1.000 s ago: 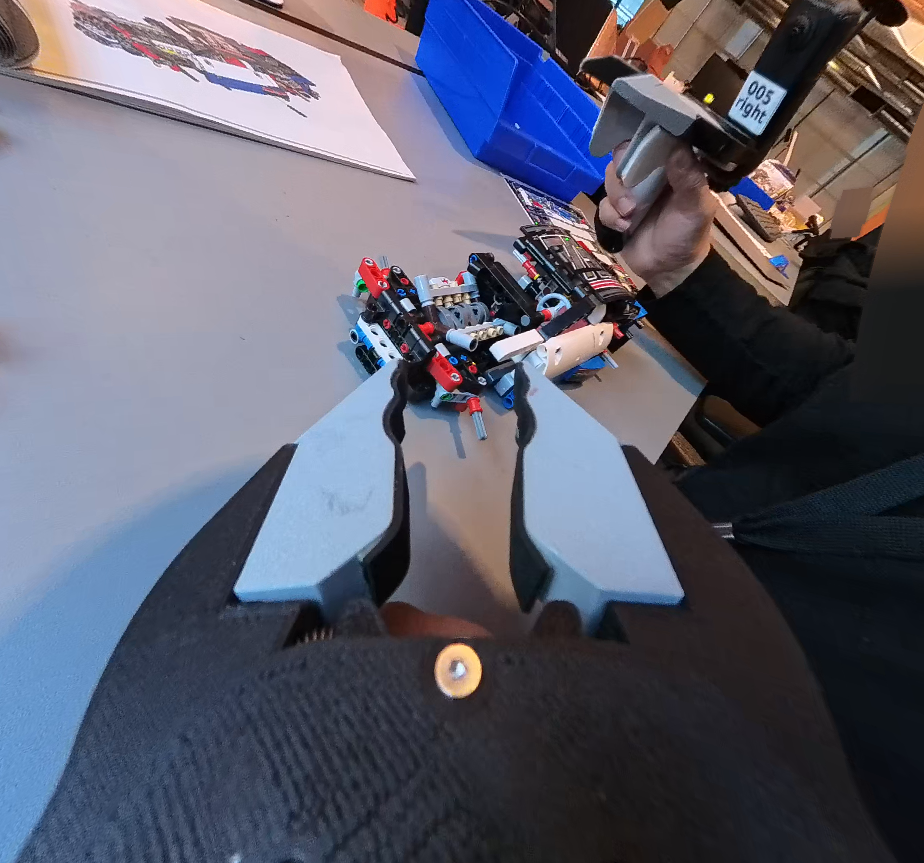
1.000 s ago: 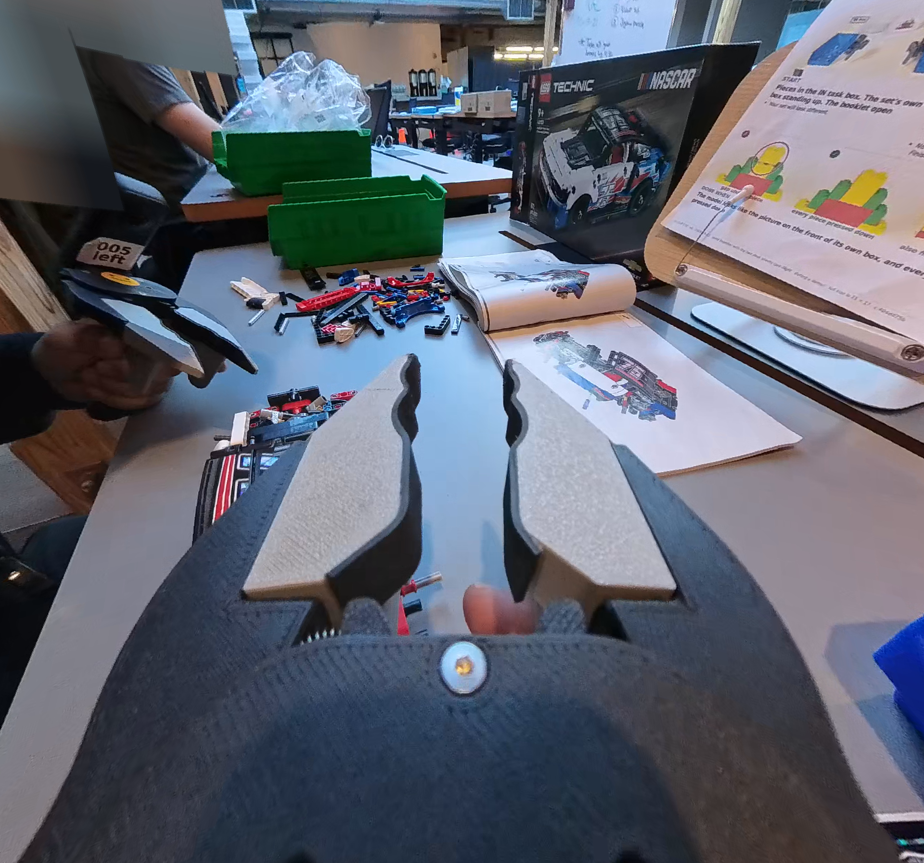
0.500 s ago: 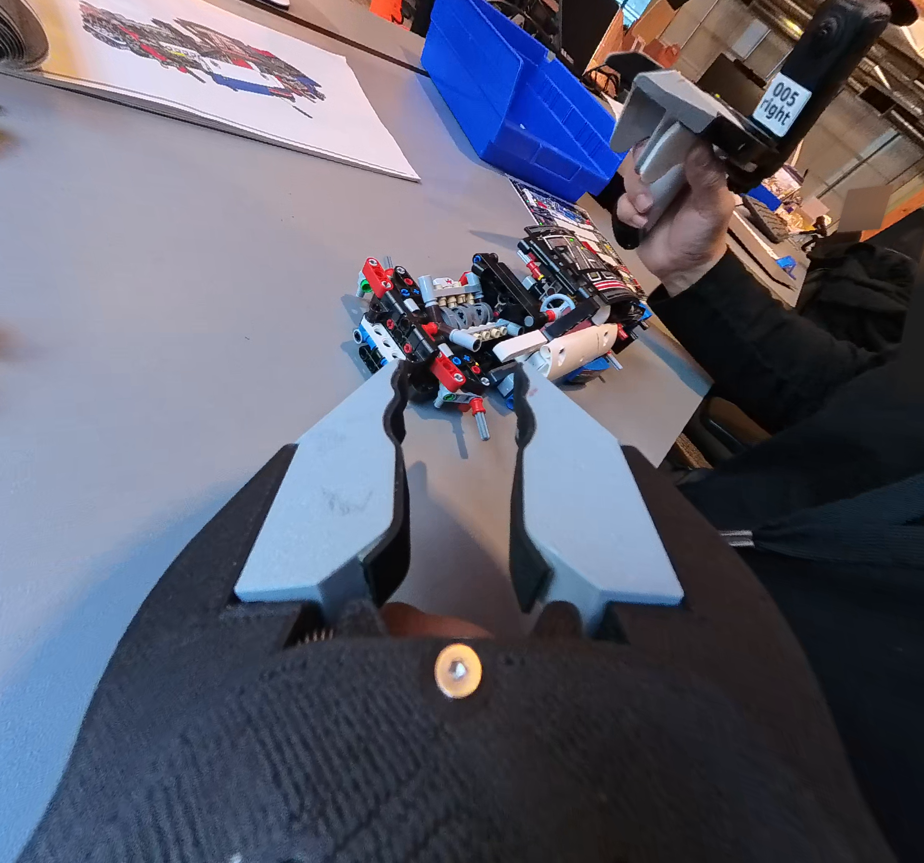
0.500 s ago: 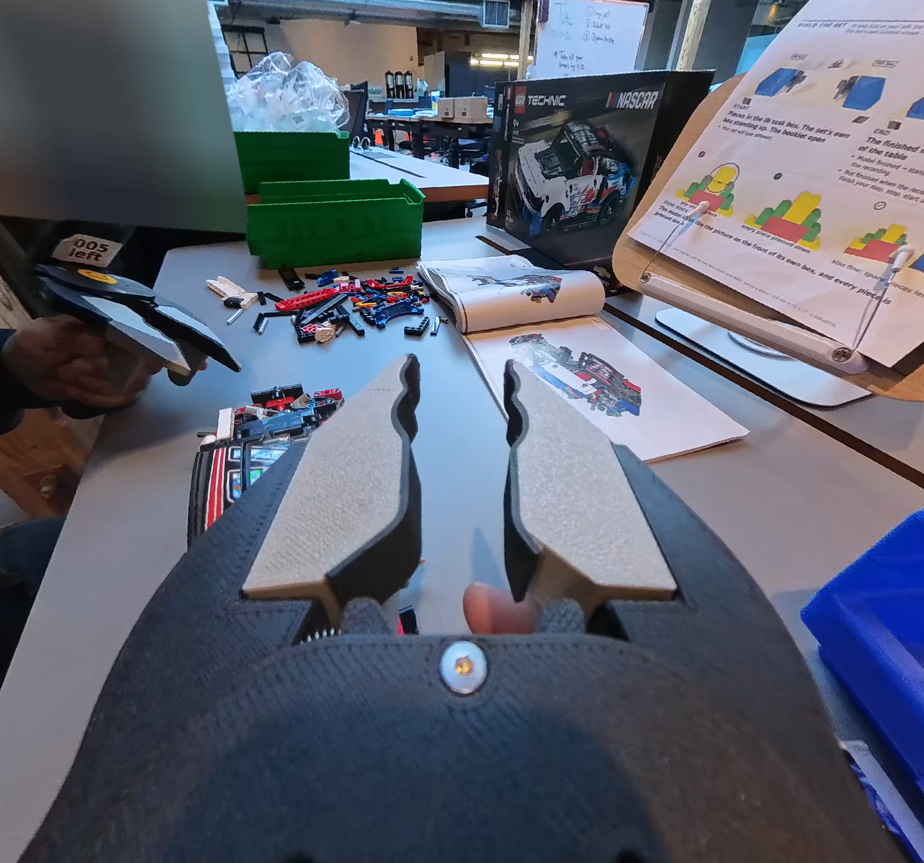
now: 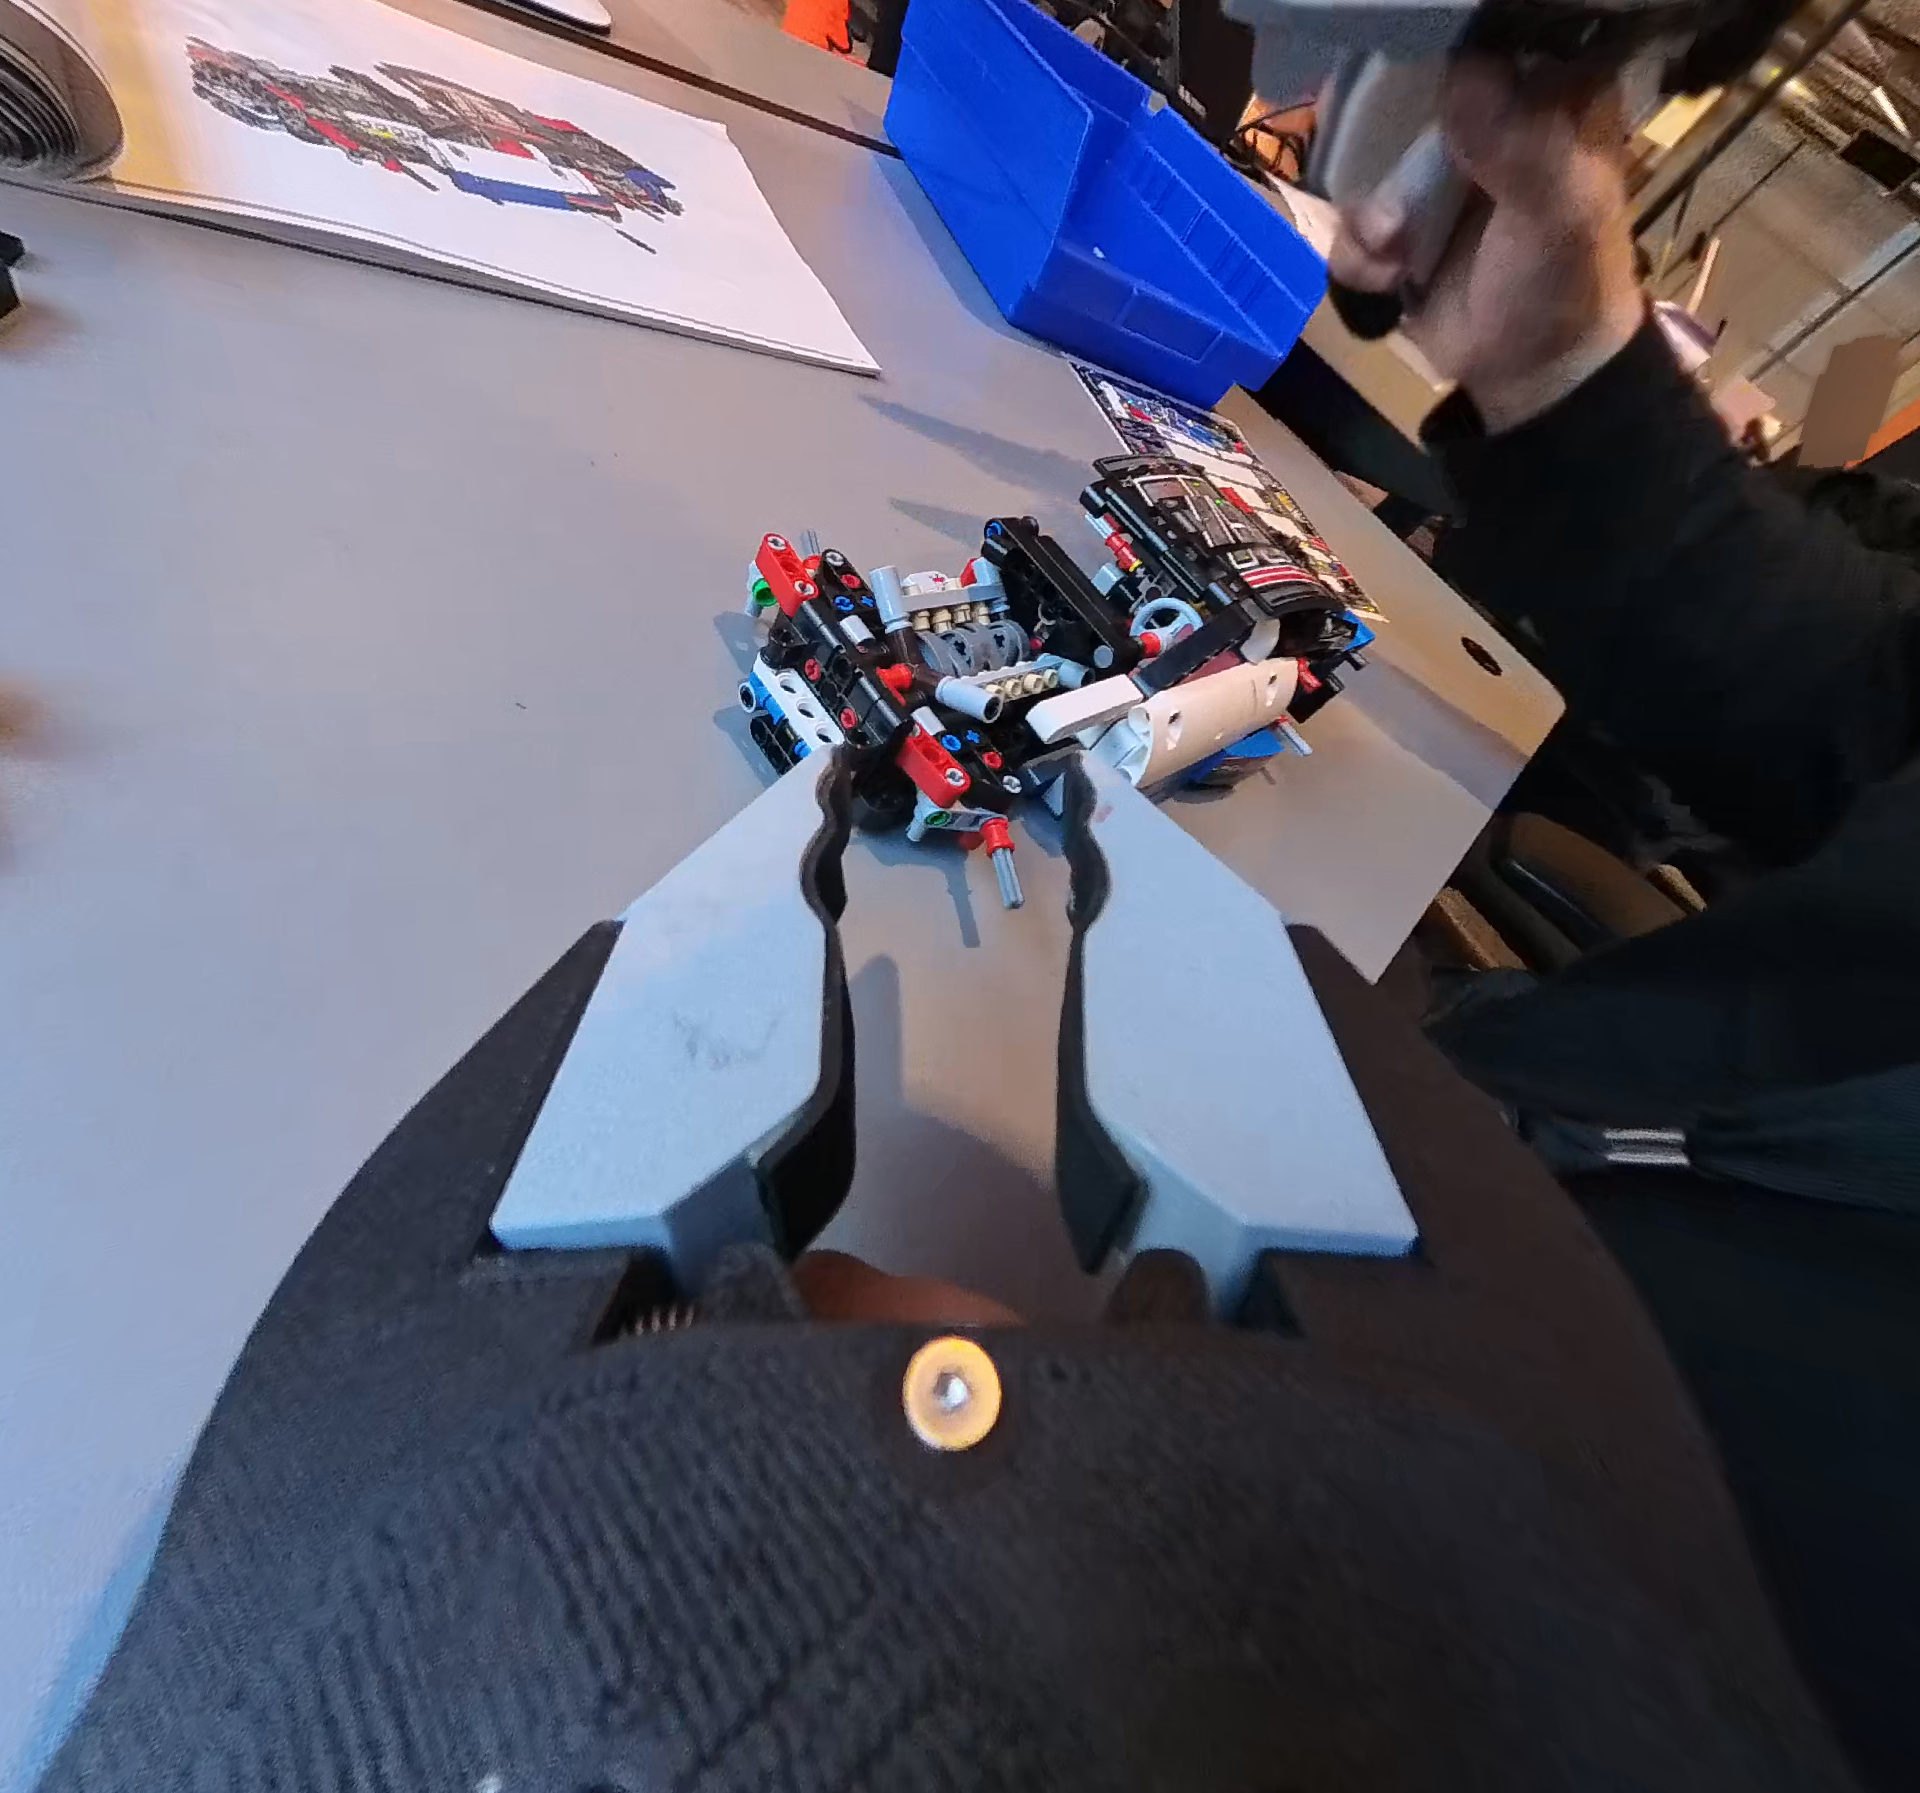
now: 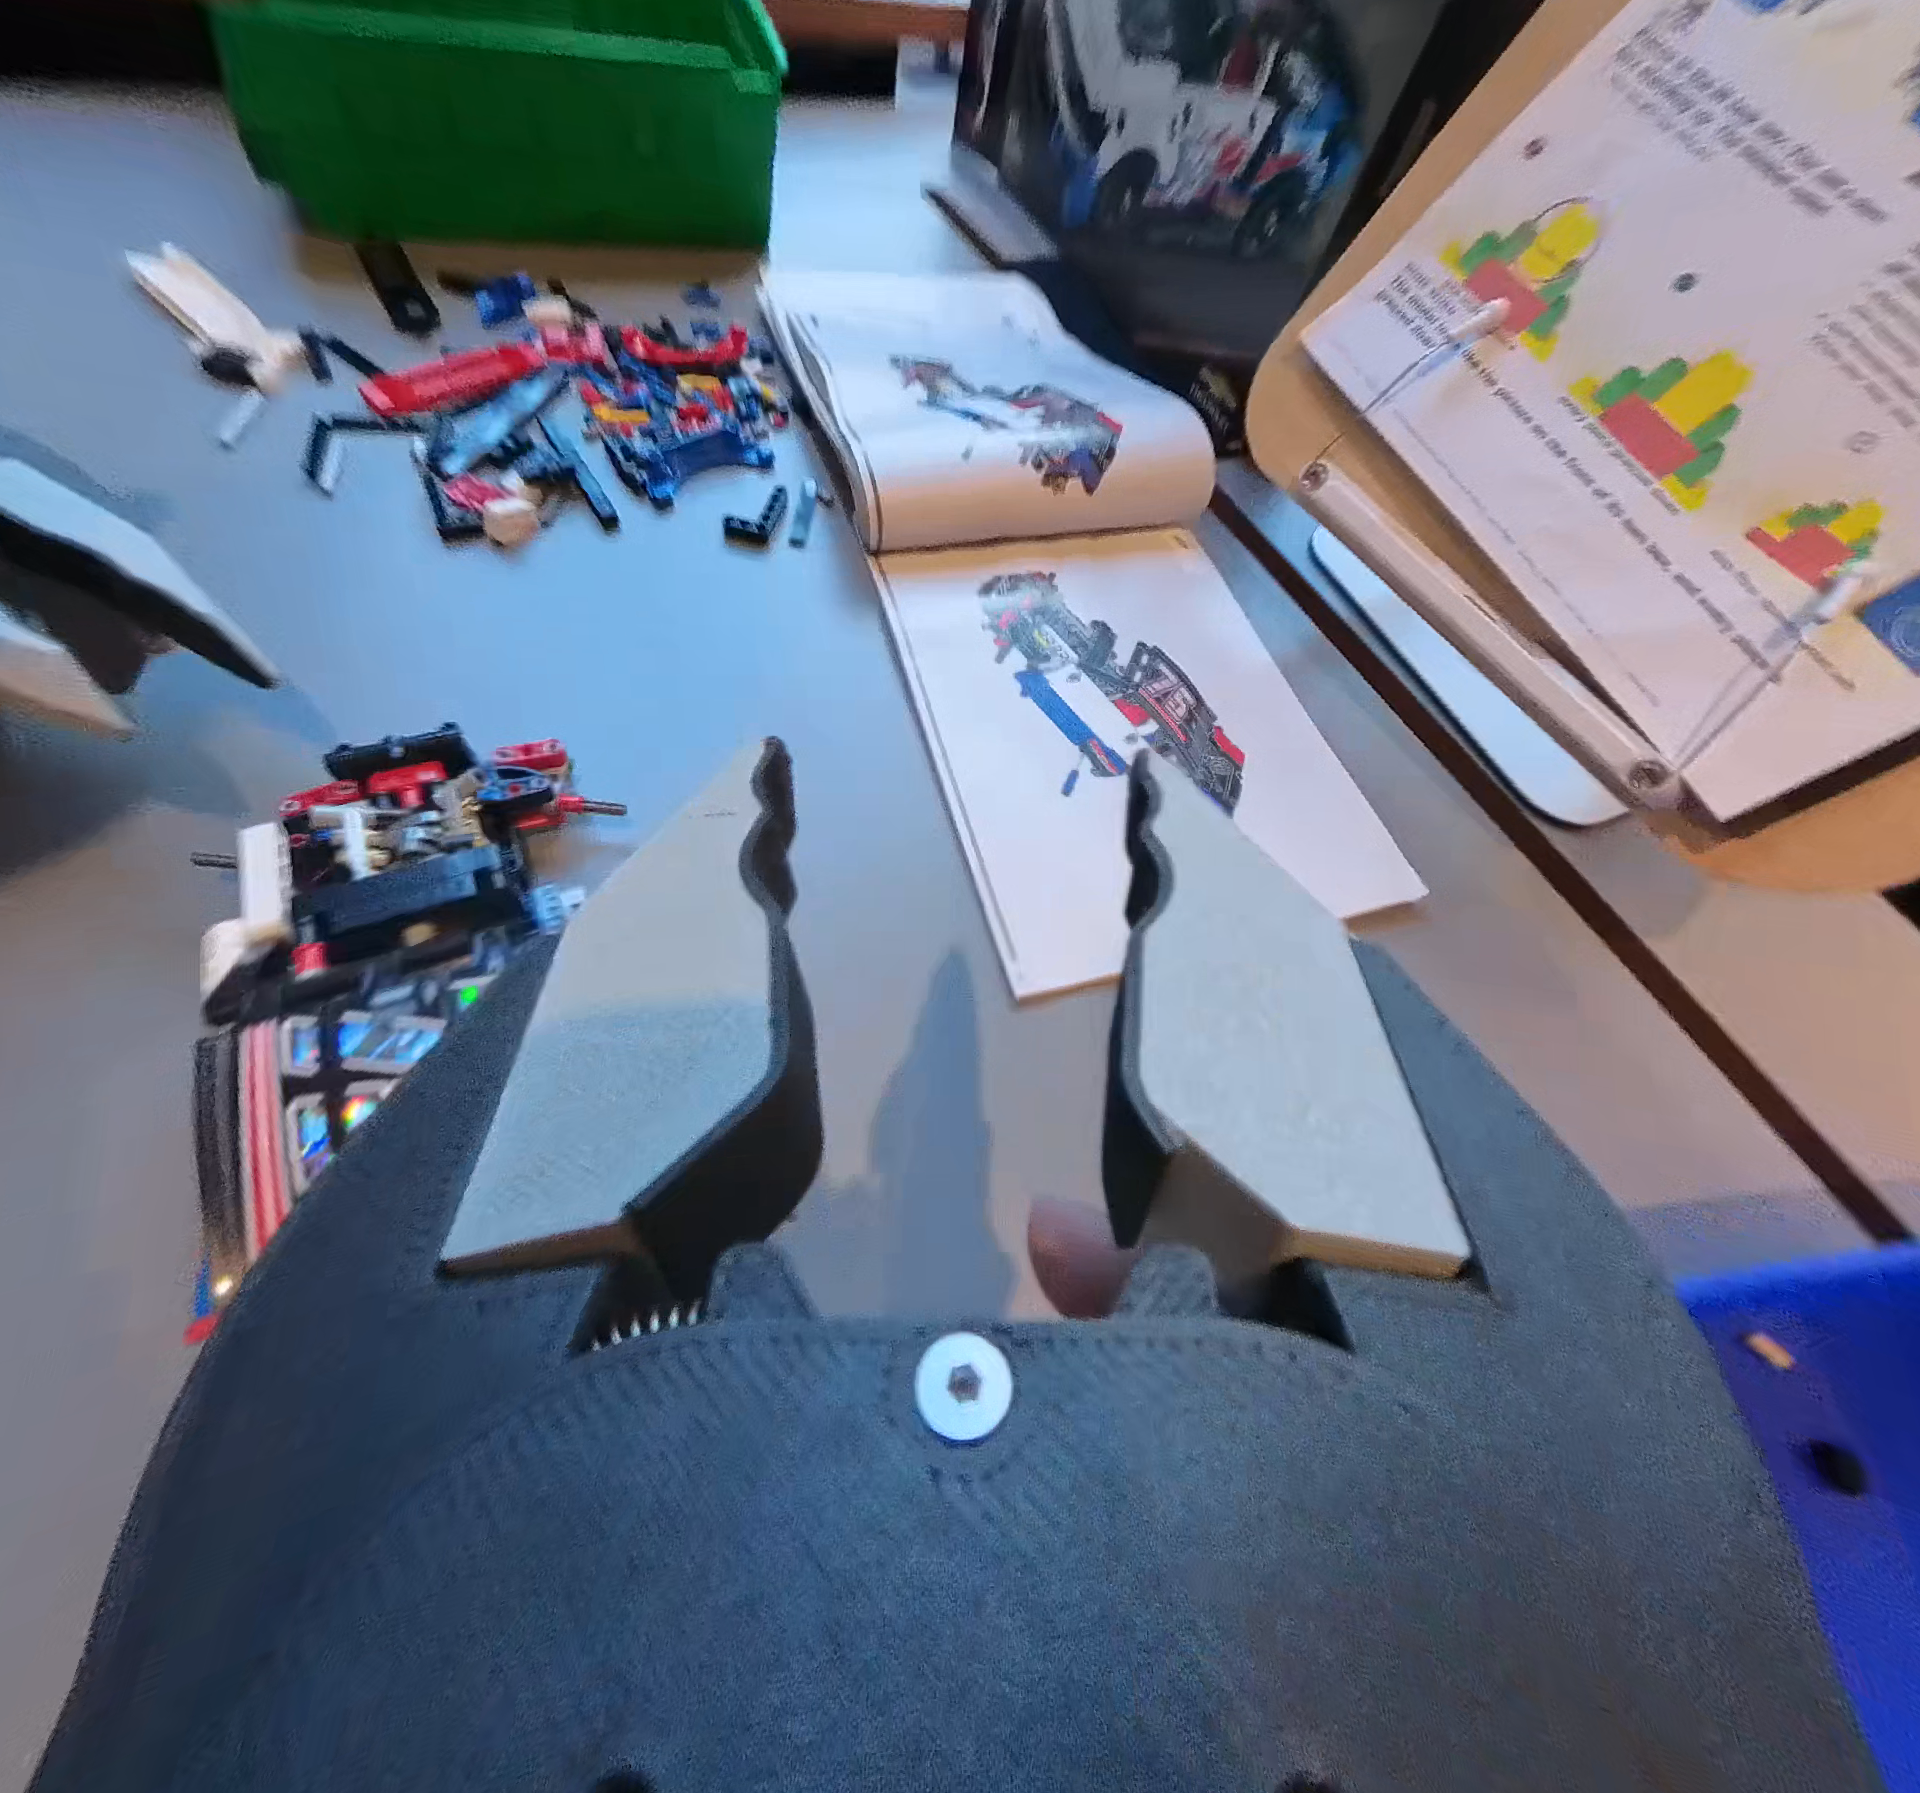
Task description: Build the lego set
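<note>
Lego car (image 5: 1039,673) on table, left claw (image 5: 951,808) low, parted, right claw (image 6: 956,798) raised, parted

The left wrist view looks low across the desk (image 5: 312,600), close to the half-built model (image 5: 1018,663). The right wrist view looks down from higher, facing the booklet (image 6: 1091,704); both views share that model (image 6: 395,870).

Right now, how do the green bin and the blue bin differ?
The green bin stands at the table's far side, just behind the loose pieces; the blue bin sits apart from them, past the booklet. Green versus blue. Both are plastic and rest on the table.
</note>
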### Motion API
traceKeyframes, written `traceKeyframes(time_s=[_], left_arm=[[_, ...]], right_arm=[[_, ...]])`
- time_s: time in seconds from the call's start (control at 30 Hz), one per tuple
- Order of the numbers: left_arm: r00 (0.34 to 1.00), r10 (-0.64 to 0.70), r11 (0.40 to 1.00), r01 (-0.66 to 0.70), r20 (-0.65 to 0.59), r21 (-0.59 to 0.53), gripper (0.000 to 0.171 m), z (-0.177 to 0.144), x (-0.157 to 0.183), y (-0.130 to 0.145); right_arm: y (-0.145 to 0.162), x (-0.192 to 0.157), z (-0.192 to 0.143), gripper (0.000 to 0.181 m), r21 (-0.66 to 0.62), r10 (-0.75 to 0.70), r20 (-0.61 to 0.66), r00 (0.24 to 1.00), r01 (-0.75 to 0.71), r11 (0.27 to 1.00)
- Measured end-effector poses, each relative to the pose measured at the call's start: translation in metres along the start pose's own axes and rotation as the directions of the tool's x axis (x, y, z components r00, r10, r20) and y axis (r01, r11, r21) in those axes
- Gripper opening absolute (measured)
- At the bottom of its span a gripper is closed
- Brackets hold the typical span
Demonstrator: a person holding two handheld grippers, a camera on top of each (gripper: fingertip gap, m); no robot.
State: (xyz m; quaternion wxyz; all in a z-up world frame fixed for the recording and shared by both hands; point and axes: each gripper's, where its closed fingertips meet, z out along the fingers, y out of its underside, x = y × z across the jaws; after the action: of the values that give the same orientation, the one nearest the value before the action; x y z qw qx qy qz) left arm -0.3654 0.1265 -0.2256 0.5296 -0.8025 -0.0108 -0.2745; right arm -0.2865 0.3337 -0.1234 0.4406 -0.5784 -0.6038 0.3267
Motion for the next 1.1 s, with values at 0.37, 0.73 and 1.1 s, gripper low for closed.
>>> traceKeyframes(time_s=[0.37,0.73,1.1], left_arm=[[0.995,0.078,0.997,-0.077,0.065,-0.011,0.036,-0.002,0.000,0.005],[0.977,0.171,0.985,-0.170,0.125,-0.019,0.034,-0.017,-0.003,0.011],[0.963,0.214,0.977,-0.212,0.161,-0.034,0.032,-0.028,-0.006,0.020]], right_arm=[[-0.036,-0.034,0.178,0.070,-0.353,-0.236,0.127,0.963,0.266,0.897],[-0.015,-0.054,0.317,0.062,-0.546,-0.533,0.143,0.834,0.516,0.660],[0.003,-0.043,0.336,0.021,-0.626,-0.631,0.188,0.753,0.587,0.514]])
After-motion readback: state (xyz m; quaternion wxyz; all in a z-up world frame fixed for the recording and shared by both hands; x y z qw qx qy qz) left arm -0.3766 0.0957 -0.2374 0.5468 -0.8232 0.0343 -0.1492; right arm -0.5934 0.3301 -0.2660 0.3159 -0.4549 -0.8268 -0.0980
